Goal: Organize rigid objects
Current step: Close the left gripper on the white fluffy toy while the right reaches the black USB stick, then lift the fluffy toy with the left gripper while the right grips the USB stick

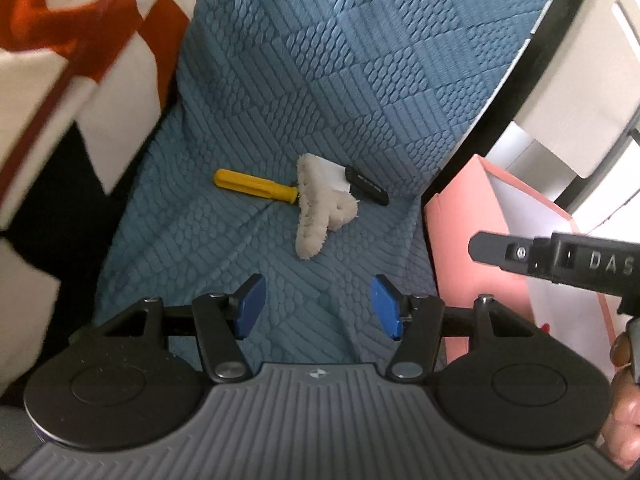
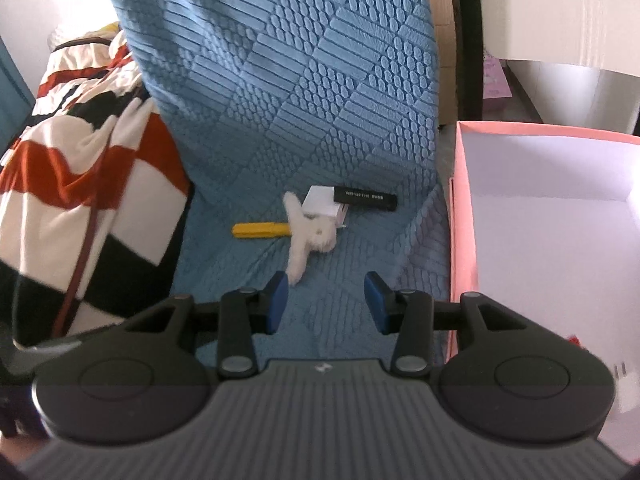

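bed cover (image 1: 320, 80): was quilted blue cloth, embossed
toy (image 1: 320, 204): was fluffy white plush
screwdriver handle (image 1: 252, 186): looked like smooth yellow plastic
box (image 2: 540, 220): was matt pink cardboard
blanket (image 2: 80, 184): was soft striped fleece

On the bedspread (image 2: 304, 80) ahead of us, the plush toy (image 2: 310, 236) lies over the screwdriver (image 2: 260, 230), whose handle sticks out left. Behind it sits the small box (image 2: 322, 202) (touching the tube (image 2: 366, 199) to its right). The open box (image 2: 460, 208) stands far right, the blanket (image 2: 80, 184) left.

Blue quilted bed cover (image 2: 304, 92), embossed geometric pattern. Striped red, white and black blanket (image 2: 80, 184) bunched at left. Pale wall (image 2: 560, 8) at right, dark bed frame (image 2: 468, 40) beside it. Daylight, soft.
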`<state>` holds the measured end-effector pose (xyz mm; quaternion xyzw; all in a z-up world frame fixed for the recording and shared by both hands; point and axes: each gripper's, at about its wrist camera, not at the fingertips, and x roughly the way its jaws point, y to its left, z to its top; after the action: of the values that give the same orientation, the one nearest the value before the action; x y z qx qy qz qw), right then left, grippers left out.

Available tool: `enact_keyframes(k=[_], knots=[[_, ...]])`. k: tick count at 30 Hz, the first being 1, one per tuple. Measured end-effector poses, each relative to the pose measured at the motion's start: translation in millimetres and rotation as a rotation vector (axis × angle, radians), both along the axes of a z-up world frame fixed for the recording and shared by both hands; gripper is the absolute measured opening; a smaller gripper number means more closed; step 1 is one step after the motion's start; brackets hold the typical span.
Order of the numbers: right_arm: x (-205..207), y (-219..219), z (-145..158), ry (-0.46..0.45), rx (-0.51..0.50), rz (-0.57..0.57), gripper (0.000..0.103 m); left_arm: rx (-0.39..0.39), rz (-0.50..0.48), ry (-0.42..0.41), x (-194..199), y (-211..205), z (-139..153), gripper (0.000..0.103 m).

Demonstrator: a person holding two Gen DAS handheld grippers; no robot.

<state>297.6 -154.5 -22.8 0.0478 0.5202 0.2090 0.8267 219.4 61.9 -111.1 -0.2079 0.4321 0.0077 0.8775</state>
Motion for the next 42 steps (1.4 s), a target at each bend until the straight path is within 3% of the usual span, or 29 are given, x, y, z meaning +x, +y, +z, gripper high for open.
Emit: enact_keyframes(k=[8, 15, 19, 21, 23, 27, 30, 38, 41, 42], knots=[[49.4, 12.0, -45.5, 0.061, -0.005, -0.025, 0.046, -0.024, -0.03, 0.03, 49.8, 6.0, -39.3, 0.064], [92.8, 23.2, -90.3, 0.135, 0.021, -0.088, 0.046, -0.033, -0.059, 0.046, 90.0, 9.3, -71.1, 0.053], [116.5, 23.8, -110.2, 0.204, 0.08, -0.208, 0.046, -0.038, -0.068, 0.047, 104.3, 7.8, -81.0, 0.049], [126.8, 22.1, -119.7, 0.248, 0.112, -0.308, 0.053, -0.034, -0.069, 0.055, 112.1, 5.8, -85.5, 0.039], [135.5, 19.2, -131.1, 0.3, 0.139, -0.43, 0.054, -0.033, -0.086, 0.072, 121.3, 1.9, -91.0, 0.035], [146.0, 17.0, -146.8, 0.38, 0.214, -0.586, 0.054, -0.018, -0.095, 0.073, 124.0, -3.8, -95.6, 0.034], [152.7, 19.7, -150.6, 0.387, 0.228, -0.64, 0.054, -0.011, -0.088, 0.077, 125.7, -4.0, -96.9, 0.029], [169.3, 21.2, -165.9, 0.505, 0.199, -0.78, 0.053, -0.049, -0.035, 0.077, 120.8, 3.5, -97.9, 0.027], [171.2, 17.8, -169.3, 0.513, 0.225, -0.803, 0.05, -0.05, -0.029, 0.078, 115.1, 3.9, -97.1, 0.027], [172.9, 15.7, -168.6, 0.51, 0.226, -0.806, 0.045, -0.05, -0.028, 0.08, 114.6, 4.1, -97.0, 0.026]])
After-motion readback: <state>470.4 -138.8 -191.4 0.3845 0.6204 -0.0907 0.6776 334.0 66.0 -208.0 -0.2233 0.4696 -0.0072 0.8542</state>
